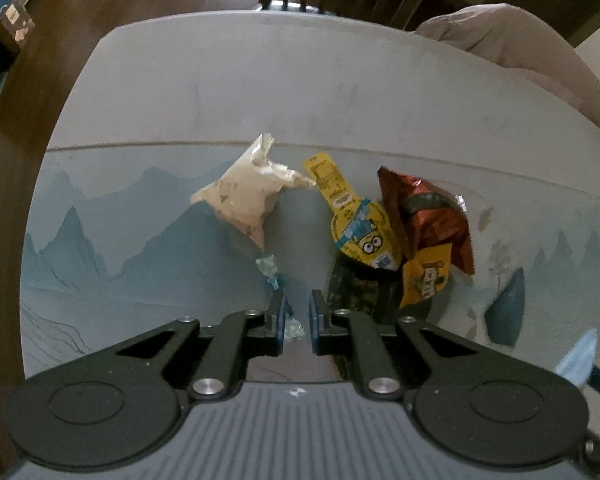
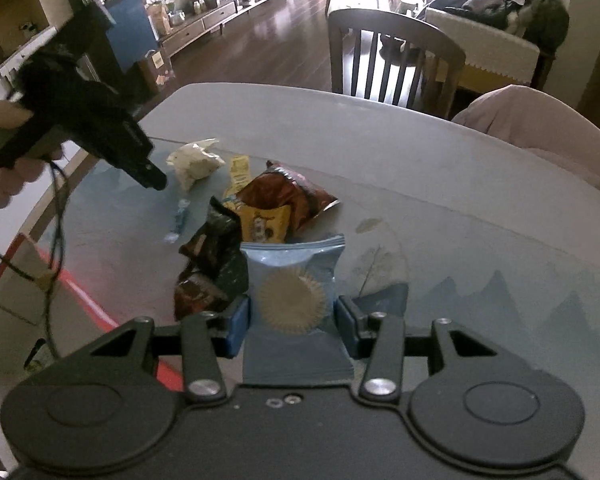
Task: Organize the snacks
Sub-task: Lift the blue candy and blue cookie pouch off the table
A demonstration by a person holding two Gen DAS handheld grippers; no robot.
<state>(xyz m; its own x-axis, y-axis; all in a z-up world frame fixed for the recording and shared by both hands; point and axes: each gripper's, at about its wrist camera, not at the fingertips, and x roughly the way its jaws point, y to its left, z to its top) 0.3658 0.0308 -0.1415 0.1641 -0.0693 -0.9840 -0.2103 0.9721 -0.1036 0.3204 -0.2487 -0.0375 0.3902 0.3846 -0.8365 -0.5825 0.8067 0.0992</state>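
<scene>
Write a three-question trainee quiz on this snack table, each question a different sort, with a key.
1. True or false: the right claw holds the blue packet.
2. Which lies farthest from the snack pile? A) white bag B) red bag C) yellow minion packet
3. Fill in: the small candy in front of the left claw has a ____ wrapper.

Key: 1 true; 2 A; 3 blue-green.
</scene>
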